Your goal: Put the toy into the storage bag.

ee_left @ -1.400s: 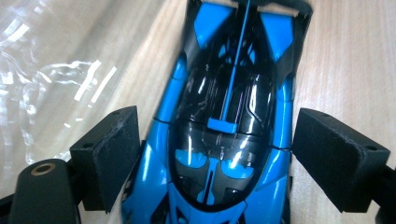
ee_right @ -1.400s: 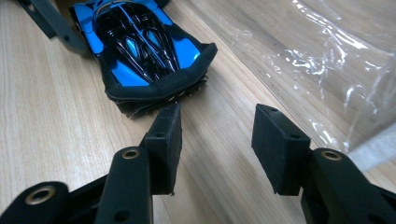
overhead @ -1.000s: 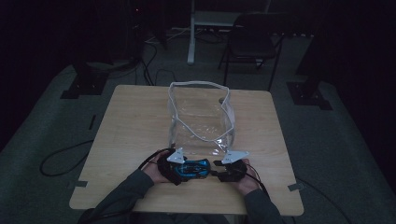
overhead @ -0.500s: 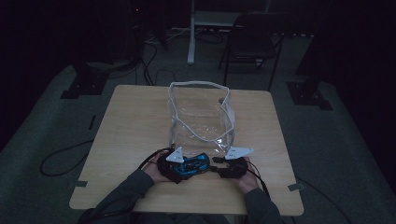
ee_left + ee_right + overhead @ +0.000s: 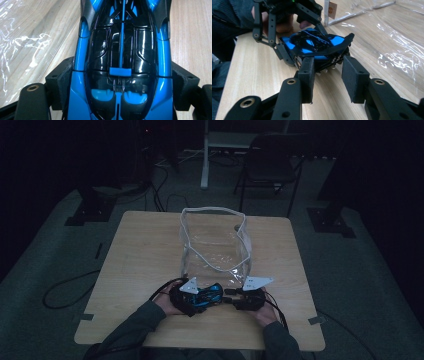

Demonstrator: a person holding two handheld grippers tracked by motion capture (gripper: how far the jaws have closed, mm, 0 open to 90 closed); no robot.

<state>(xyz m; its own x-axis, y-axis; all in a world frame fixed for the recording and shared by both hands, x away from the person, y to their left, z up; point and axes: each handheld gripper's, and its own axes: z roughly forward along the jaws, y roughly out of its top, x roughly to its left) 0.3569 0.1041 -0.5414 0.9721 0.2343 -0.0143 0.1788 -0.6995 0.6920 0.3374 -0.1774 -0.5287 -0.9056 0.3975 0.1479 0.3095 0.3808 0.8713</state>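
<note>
The left gripper (image 5: 192, 296) clamps the blue toy car (image 5: 209, 293) by its flanks, low over the table's (image 5: 140, 250) near edge. The right gripper (image 5: 327, 72), its jaws spread but just closing, faces the car's tail (nothing pinched yet). A skewed pinch could slip off the glossy shell, missing the clear bag (image 5: 215, 245) behind.

A glossy blue-and-black toy car (image 5: 122, 62) is seen between matte black jaws; beside them, a clear white-trimmed plastic bag (image 5: 215, 245) on pale wood-grain table (image 5: 140, 250).
</note>
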